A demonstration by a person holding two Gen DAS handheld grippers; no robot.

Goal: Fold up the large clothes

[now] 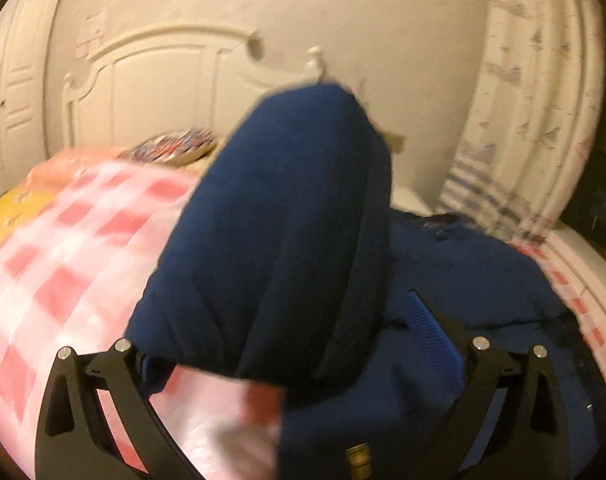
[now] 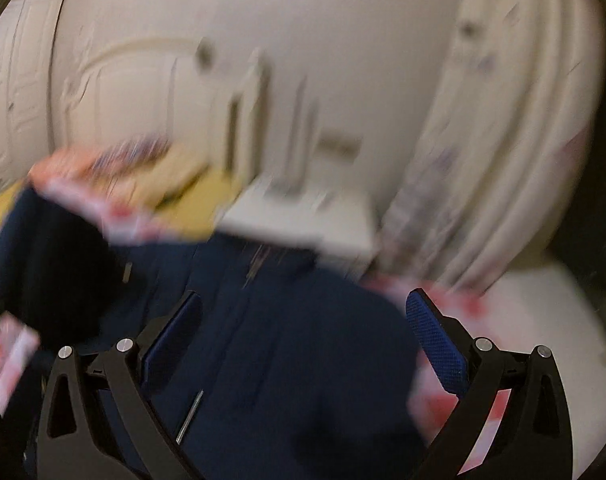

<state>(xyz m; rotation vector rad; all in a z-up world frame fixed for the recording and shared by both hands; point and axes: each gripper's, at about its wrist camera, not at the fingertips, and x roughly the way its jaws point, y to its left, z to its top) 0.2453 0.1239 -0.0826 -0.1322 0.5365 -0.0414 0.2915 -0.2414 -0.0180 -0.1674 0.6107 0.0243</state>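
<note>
Home bedroom. Bed with pink-and-white checked cover; carved white headboard at 11 o'clock; panelled wardrobe door at 10; patterned curtain at 2.

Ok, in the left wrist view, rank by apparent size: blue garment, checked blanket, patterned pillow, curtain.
1. blue garment, though nearness inflates it
2. checked blanket
3. curtain, close to the blanket
4. patterned pillow, smallest

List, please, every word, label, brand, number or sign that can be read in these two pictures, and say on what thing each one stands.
None can be read.
The patterned cushion by the headboard: coloured marks, too blurred to tell whether they are letters.
The curtain: a faint print, no letters that can be made out.
The navy garment on the checked bedcover: no label shows.
</note>
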